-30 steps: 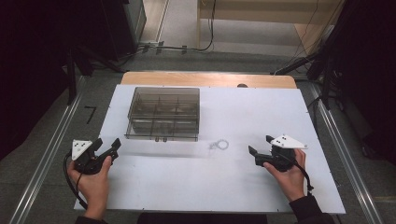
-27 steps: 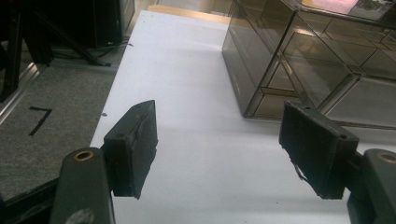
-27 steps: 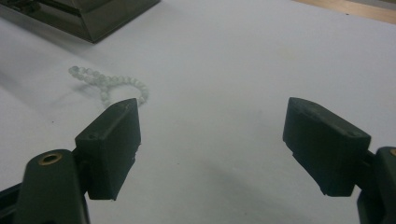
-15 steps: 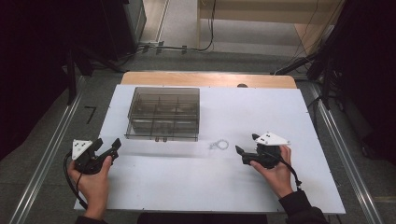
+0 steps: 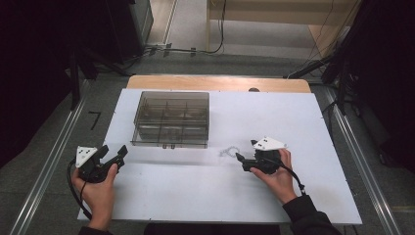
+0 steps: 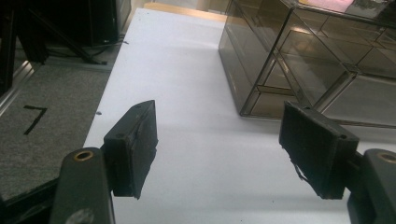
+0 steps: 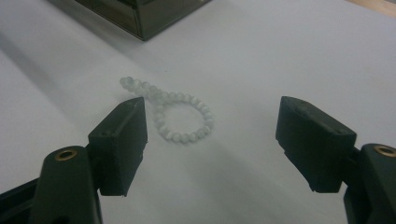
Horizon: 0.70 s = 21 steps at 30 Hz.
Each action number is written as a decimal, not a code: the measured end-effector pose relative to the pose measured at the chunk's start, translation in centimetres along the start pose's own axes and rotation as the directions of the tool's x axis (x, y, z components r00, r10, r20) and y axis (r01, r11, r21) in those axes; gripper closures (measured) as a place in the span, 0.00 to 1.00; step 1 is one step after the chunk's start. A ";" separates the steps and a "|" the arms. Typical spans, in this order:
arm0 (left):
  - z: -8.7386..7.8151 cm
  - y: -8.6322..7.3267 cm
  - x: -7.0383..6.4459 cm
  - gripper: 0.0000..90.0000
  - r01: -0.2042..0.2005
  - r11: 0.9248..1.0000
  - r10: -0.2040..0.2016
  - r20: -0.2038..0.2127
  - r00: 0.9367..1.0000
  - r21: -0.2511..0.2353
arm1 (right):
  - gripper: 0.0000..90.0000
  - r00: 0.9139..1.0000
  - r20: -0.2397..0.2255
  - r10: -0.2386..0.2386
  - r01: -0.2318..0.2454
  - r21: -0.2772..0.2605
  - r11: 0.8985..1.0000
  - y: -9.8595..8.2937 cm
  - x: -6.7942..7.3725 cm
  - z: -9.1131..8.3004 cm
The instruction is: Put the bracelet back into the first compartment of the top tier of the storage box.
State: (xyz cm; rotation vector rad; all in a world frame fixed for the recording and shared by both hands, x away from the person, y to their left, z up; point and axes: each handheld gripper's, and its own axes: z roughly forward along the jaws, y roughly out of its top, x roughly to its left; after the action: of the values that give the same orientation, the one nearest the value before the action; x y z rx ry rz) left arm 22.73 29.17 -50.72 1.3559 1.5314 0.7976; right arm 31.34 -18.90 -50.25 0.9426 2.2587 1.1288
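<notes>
The right gripper [image 7: 212,116] has its fingers [image 7: 122,140] spread wide apart, with nothing between the pads. A white bead bracelet [image 7: 175,114] lies flat on the white table [image 5: 293,122] just ahead of them, twisted into a closed loop with a short curl trailing off toward the far side. The loop sits closer to the finger seen at left in the right gripper view, its near edge just beside that fingertip, while the other finger stands well apart from it. In the high view the bracelet [image 5: 229,151] lies just beyond the tips of the right gripper [image 5: 241,161], between them and the box.

The box is a smoky, see-through organizer [image 5: 172,120] split by partitions into several compartments. Its near corner shows dark beyond the bracelet in the right gripper view [image 7: 144,14]. Through its walls the visible compartments look empty, though the tinted plastic and glare make the far ones hard to judge.

The left gripper [image 6: 219,154] also has its fingers [image 6: 135,144] held wide apart over bare table, gripping nothing. The organizer [image 6: 299,60] stands ahead of them and off toward the finger seen at right, well clear of both pads. In the high view the left gripper [image 5: 113,155] rests near the table's left edge.
</notes>
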 end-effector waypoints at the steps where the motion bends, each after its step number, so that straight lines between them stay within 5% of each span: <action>1: 0.0 0.0 0.0 0.32 -0.001 1.000 0.001 0.000 1.000 0.001 | 0.26 1.000 0.000 0.000 0.000 0.002 1.000 0.1 0.1 0.1; 21: 0.1 0.0 0.1 0.32 0.009 1.000 -0.009 0.010 1.000 0.004 | 0.33 0.998 -0.034 -0.055 0.055 0.018 0.998 1.2 1.7 2.3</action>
State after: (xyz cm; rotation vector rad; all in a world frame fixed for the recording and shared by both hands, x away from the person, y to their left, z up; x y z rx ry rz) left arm 22.80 29.26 -50.81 1.3529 1.5312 0.7818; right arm 32.13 -15.86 -50.71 0.8698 2.3112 1.1086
